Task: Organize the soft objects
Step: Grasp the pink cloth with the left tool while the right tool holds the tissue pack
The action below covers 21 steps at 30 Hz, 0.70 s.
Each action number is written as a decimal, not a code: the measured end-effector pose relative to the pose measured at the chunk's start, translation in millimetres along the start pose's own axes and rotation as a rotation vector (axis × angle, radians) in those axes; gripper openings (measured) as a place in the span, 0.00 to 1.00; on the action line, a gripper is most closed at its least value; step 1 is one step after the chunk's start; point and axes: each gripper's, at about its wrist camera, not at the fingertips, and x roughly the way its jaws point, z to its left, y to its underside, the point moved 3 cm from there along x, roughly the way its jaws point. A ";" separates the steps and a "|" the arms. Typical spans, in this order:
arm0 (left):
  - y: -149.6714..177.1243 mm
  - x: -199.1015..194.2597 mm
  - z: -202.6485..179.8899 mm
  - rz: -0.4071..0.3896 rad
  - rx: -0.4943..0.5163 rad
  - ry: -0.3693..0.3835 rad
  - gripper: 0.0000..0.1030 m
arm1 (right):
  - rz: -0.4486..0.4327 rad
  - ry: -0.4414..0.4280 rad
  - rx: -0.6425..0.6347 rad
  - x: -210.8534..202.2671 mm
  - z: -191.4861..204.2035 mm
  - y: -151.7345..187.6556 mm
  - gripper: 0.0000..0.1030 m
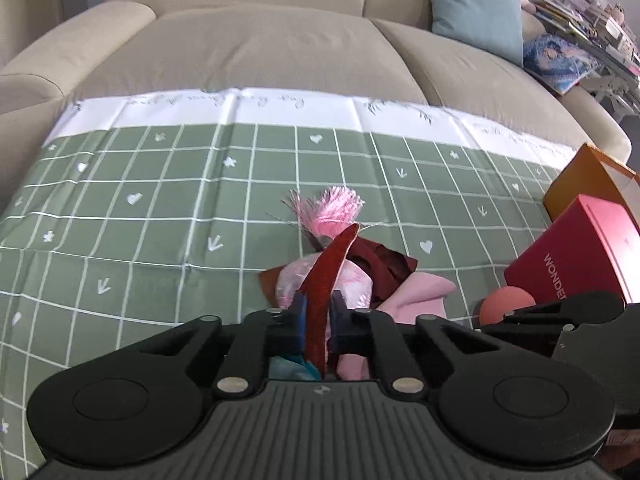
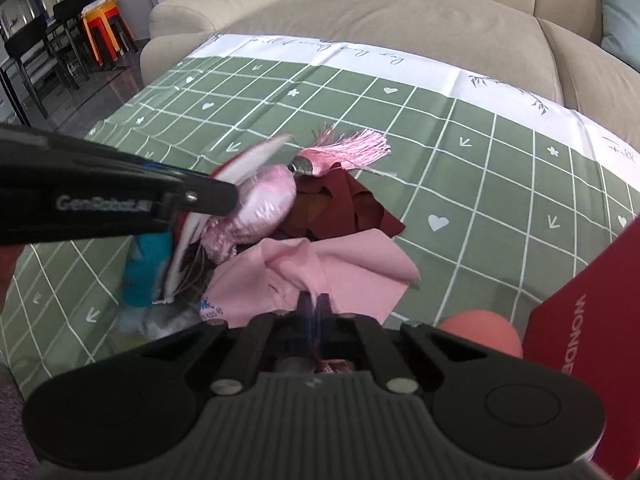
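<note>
On the cloth: a heap of soft things lies near the front edge of the green checked cloth (image 1: pixel 160 184), which is spread over the beige sofa (image 1: pixel 248 40), likely to give one flat sorting surface.
Heap: a pink satin pouch (image 2: pixel 264 204), a pink tassel (image 2: pixel 352 146), dark red fabric (image 2: pixel 360 204), a pink cloth (image 2: pixel 344 264) and a teal piece (image 2: pixel 144 272) lie overlapped and touching, so each has to be pulled free singly.
Left gripper (image 1: pixel 319 320): jaws drawn together on a red strip (image 1: pixel 332 264), which stands up between the pads; pinching its thin edge looks like the way to lift it clear of the pouch beneath.
Strip: from the right wrist view its pale underside (image 2: pixel 256 160) shows curving over the pouch, so it seems to be a flat, stiff-ish felt piece, not limp cloth.
Right gripper (image 2: pixel 314 312): jaws fully together, with the near edge of the pink cloth at the tips; whether a fold is really caught I cannot tell for sure.
Why two grips: one hand probably steadies or takes the pink cloth while the other takes the strip, keeping the heap from dragging along.
Boxes: a red box (image 1: pixel 576 256) and an orange box (image 1: pixel 580 184) stand at the right, just beside the heap, plausibly the destinations.
Ball: a coral ball (image 2: pixel 480 332) rests against the red box.
Progress: early; most items remain heaped.
</note>
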 end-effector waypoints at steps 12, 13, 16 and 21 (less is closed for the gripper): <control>1.4 -53.6 -5.2 -0.100 -0.011 -0.050 0.04 | -0.117 -0.011 -0.032 -59.5 16.4 -5.7 0.00; 2.8 -58.1 -7.8 -0.105 -0.011 -0.049 0.04 | -0.127 -0.008 -0.035 -66.3 18.5 -4.3 0.00; 7.1 -71.0 -16.2 -0.120 -0.015 -0.045 0.04 | -0.156 -0.005 -0.032 -89.1 22.8 1.0 0.00; 18.6 -95.3 -30.8 -0.145 -0.018 -0.032 0.04 | -0.217 -0.011 -0.036 -131.4 27.2 13.3 0.00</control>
